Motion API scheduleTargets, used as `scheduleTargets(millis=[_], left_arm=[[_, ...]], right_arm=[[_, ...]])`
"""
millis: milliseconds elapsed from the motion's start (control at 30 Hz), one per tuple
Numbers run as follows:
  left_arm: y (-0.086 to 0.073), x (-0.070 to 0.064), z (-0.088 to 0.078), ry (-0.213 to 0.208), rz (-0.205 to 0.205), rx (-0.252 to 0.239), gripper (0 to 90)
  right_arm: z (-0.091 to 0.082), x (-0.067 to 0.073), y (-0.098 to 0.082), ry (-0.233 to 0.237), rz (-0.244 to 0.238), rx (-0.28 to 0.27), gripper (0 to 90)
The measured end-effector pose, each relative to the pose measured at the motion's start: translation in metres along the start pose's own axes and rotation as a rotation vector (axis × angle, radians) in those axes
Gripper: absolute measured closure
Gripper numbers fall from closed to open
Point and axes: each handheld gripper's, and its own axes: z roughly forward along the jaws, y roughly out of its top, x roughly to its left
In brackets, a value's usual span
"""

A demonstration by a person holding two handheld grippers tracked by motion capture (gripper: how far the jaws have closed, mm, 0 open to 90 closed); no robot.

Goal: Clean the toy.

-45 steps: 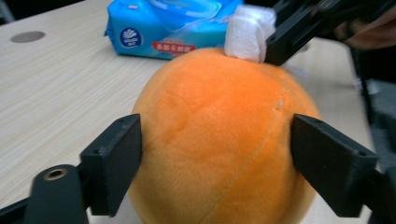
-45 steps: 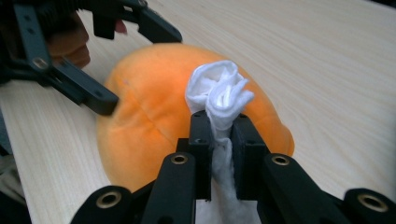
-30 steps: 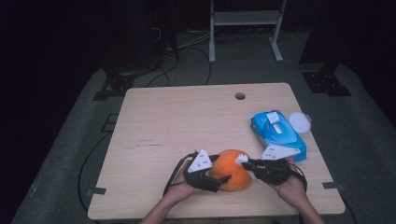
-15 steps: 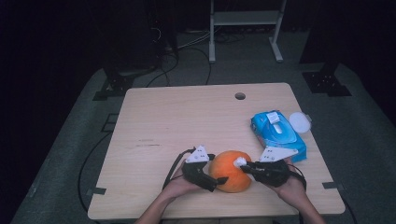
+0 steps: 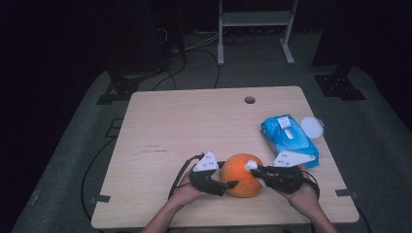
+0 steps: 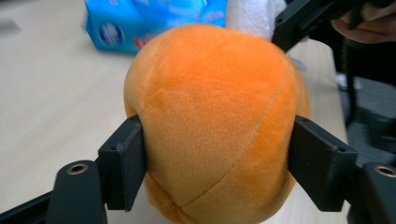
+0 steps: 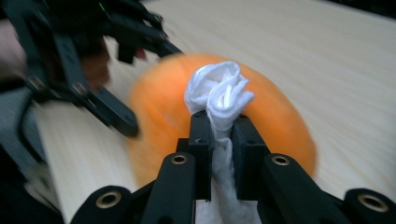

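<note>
An orange plush ball [image 5: 241, 175] sits on the wooden table [image 5: 194, 126] near its front edge. My left gripper [image 5: 227, 179] comes at it from the left. Its jaws have just been closing, and in the left gripper view both pads [image 6: 123, 163] press into the ball [image 6: 215, 116]. My right gripper [image 5: 253, 168] reaches in from the right, shut on a crumpled white wipe [image 7: 219, 91] that it holds against the top of the ball [image 7: 280, 121]. The wipe [image 6: 247, 16] also peeks over the ball in the left gripper view.
A blue pack of wipes [image 5: 289, 138] lies at the right of the table, just behind my right hand, with a round white lid [image 5: 311, 127] beside it. A cable hole [image 5: 249, 100] is near the far edge. Dark floor and stands surround the table.
The left gripper drew back slightly from the ball, then came in again, and its jaws now clamp the ball's sides. The right gripper and the wipe have stayed in place.
</note>
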Motion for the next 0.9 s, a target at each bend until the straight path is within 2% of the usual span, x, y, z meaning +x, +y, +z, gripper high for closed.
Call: scheduleTargets(millis=[33,133,200,233,300,367,433,500,567,600,667,733,767,867,900], left_arm=[[0.003,-0.004,0.000,0.023,0.017,0.000,27.7],[0.010,-0.017,0.000,0.099,0.101,0.001,28.9],[0.011,-0.020,-0.002,0.124,0.123,0.002,29.0],[0.011,-0.019,-0.003,0.120,0.123,-0.002,29.0],[0.010,-0.017,-0.006,0.107,0.108,-0.011,29.1],[0.009,-0.016,-0.005,0.098,0.104,-0.013,29.0],[0.007,-0.017,-0.003,0.078,0.108,-0.010,28.0],[0.007,-0.016,-0.002,0.059,0.098,-0.011,25.0],[0.005,-0.011,-0.003,0.049,0.067,-0.030,19.8],[0.005,-0.007,-0.004,0.045,0.037,-0.044,17.4],[0.003,-0.001,-0.003,0.041,-0.007,-0.038,13.0],[0.000,0.002,-0.001,0.013,-0.051,-0.035,16.1],[-0.001,0.002,-0.001,0.012,-0.052,-0.042,22.4],[0.002,-0.005,0.001,0.020,-0.032,-0.050,27.9],[0.004,-0.010,0.002,0.020,-0.009,-0.045,28.2]], right_arm=[[-0.002,0.003,0.004,0.010,-0.001,-0.018,79.4],[-0.002,0.016,0.014,0.030,-0.040,-0.050,79.3],[-0.001,0.025,0.017,0.017,-0.080,-0.049,79.2],[0.000,0.028,0.018,-0.001,-0.094,-0.048,79.2],[-0.001,0.023,0.016,-0.018,-0.089,-0.047,79.1],[-0.003,0.014,0.013,-0.055,-0.076,-0.038,79.1],[-0.004,0.004,0.007,-0.049,-0.036,-0.024,79.0],[-0.002,0.002,0.004,-0.046,-0.036,-0.003,79.1],[0.000,0.000,0.000,-0.054,-0.040,0.016,79.1],[0.000,-0.002,-0.001,-0.050,-0.032,0.018,79.1],[0.000,-0.005,-0.002,-0.046,-0.019,0.020,79.1],[-0.001,-0.005,-0.001,-0.052,-0.029,0.017,79.0],[-0.001,-0.003,-0.001,-0.058,-0.038,0.011,79.1],[-0.002,0.006,0.005,-0.064,-0.060,0.003,79.3],[-0.001,0.011,0.007,-0.068,-0.077,-0.003,79.3]])
